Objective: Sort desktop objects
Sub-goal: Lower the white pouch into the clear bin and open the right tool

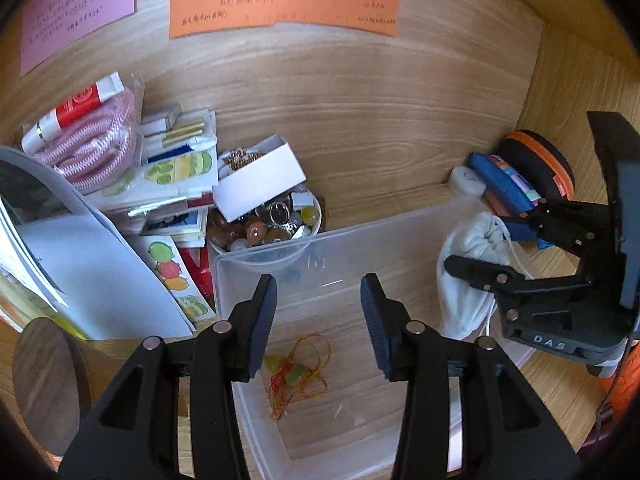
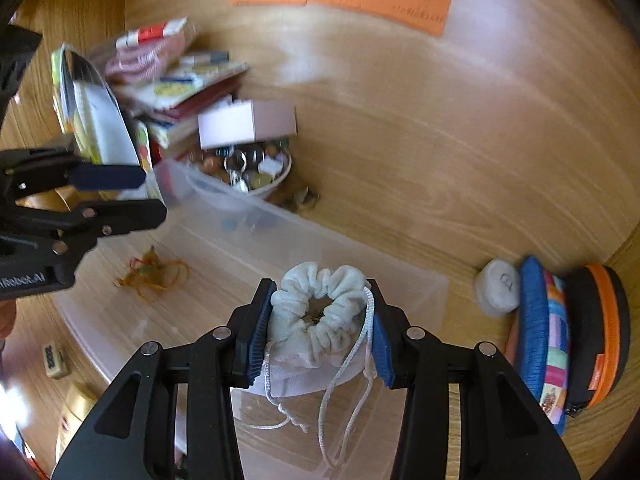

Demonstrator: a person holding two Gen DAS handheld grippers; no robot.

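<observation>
"DAS" is moulded on the right gripper [image 1: 476, 236] – jaws clamped on a ruched white drawstring pouch [image 2: 320, 320]; left gripper [image 1: 319, 320] jaws apart, empty, over the clear plastic bin [image 1: 360, 240].

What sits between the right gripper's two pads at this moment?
A white drawstring pouch, gathered mouth facing the camera, clamped between the right gripper pads over the clear plastic bin. The right wrist view shows it best.

White drawstring pouch [image 2: 316, 320] sits upright over the clear plastic bin [image 2: 280, 216], mouth scrunched but slightly open, cords dangling. Inside the bin lies a yellow-green charm on tangled orange string [image 1: 298, 372]. Bowl of beads and trinkets [image 1: 268, 228] touches the bin's far corner.
</observation>
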